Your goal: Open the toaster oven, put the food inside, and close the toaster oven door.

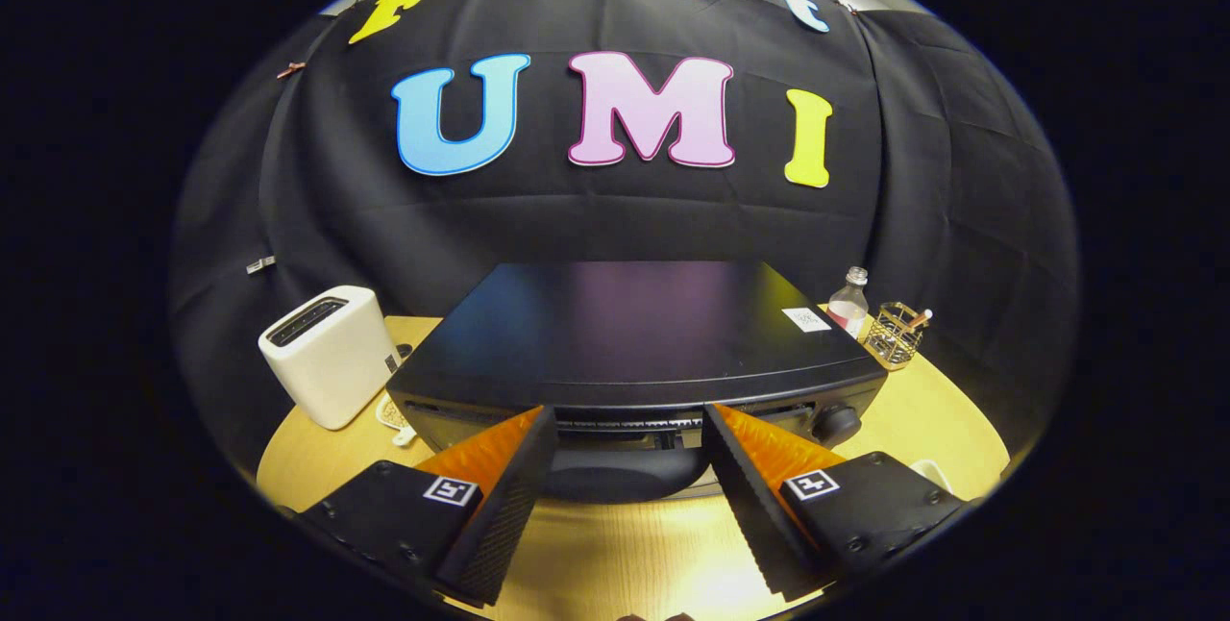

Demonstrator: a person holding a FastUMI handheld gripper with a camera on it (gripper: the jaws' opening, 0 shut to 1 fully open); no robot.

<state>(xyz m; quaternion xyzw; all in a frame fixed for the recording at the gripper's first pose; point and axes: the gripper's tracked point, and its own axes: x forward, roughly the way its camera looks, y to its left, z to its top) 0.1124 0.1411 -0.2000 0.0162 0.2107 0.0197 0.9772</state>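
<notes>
- A black toaster oven (629,333) sits on a light wooden table (615,554), directly ahead of the camera and seen from slightly above, so its flat, glossy top takes up most of what shows.
- Its front face lies just beyond the tips of the fingers. A dark slot runs along the top of that face, and a round black knob (834,423) sits at its right end.
- A dark, rounded shape (620,472), apparently the door handle, bulges out from the oven's front, low down. It lies in the gap between the two fingertips; whether either finger touches it cannot be told.
- The gripper (629,434) is spread wide, holding nothing. Its two black ribbed fingers (509,506) angle inward from the bottom, with orange panels on their outer sides and a small square black-and-white marker on each mount.
- A small white label (805,319) lies on the right rear part of the oven's top.
- To the left of the oven stands a white pop-up toaster (327,352), near it but apart. A small pale object (396,417) lies on the table between the two; what it is cannot be told.
- To the right rear of the oven stand a clear bottle (849,304) holding some pinkish liquid and, beside it, a gold wire basket (894,335).
</notes>
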